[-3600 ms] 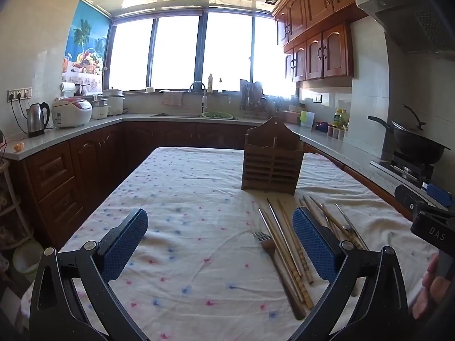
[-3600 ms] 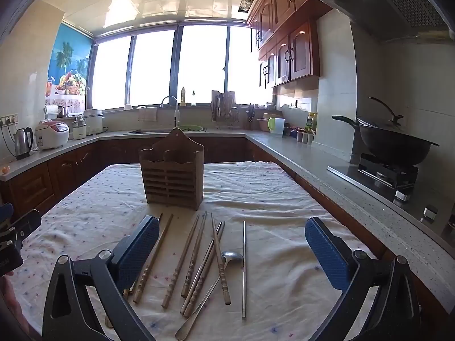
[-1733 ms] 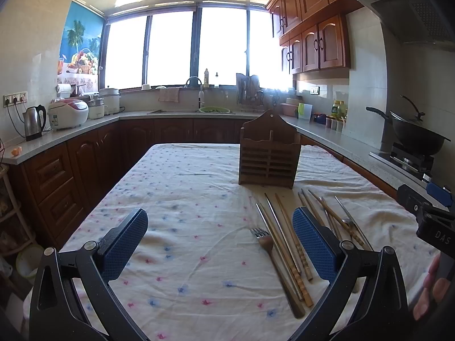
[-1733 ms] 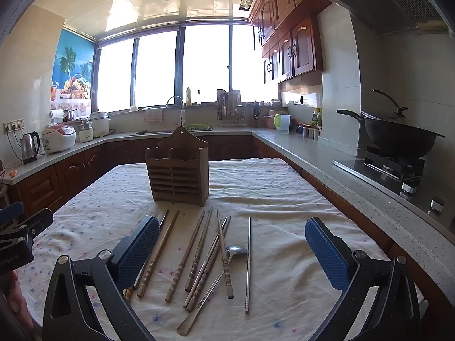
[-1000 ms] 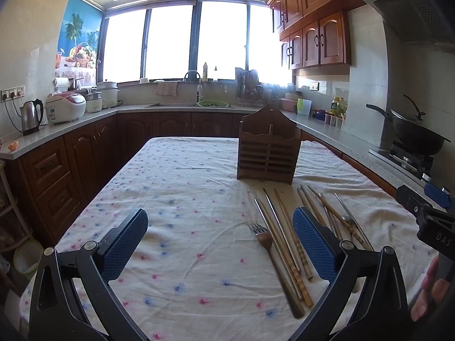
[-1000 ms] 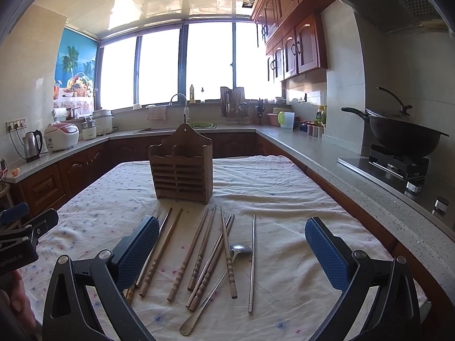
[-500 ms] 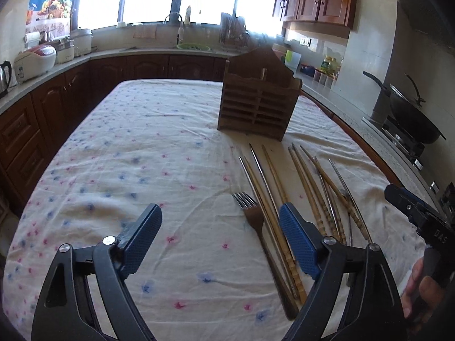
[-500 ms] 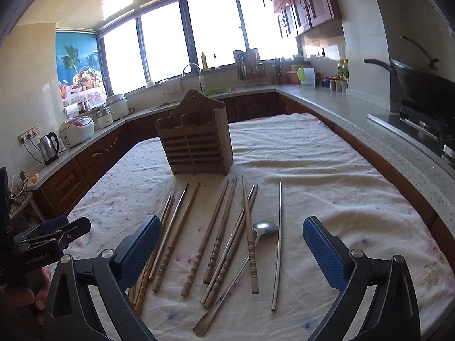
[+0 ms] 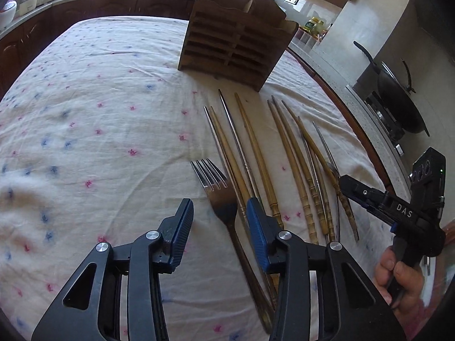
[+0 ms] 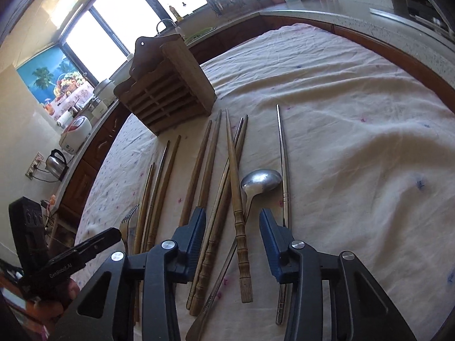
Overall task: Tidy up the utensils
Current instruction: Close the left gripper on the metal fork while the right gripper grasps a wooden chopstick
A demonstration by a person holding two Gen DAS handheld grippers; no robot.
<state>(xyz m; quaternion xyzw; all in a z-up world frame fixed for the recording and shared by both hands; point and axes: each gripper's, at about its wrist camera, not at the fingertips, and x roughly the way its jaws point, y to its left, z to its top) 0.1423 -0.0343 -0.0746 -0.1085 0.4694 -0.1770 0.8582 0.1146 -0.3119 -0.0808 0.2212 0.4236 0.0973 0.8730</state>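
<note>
While both tools tilt down at the bench, the lines below run from the jaws outward, placed against the wooden rack.

Left jaws: left gripper (image 9: 218, 219) is part open and closing; the fork (image 9: 220, 199) lies in the gap, pads not seen pressing it, so nothing held yet. Narrowed probably to fit a thin handle.

Right jaws: right gripper (image 10: 232, 228) is part open and closing; a carved wooden chopstick (image 10: 237, 207) and the spoon (image 10: 260, 183) handle lie between the pads, no contact seen. Which one it wants, cannot tell.

Fork spot: at the left end of the row, on the near side of the wooden rack (image 9: 236, 39), tines toward it.

Chopsticks: wooden and metal sticks (image 9: 287, 156) lie side by side, tips toward the rack, likely laid out for one-by-one pickup.

Metal stick: lone steel chopstick (image 10: 284, 176) lies at the right end of the row, just beside the spoon bowl.

Rack: upright on the bench cloth (image 9: 85, 113) beyond the row, open top, slots look empty; the likely drop point.

Progress: judged at the start, every utensil lies flat on the cloth.

Risk: right jaws may pinch two handles at once.
</note>
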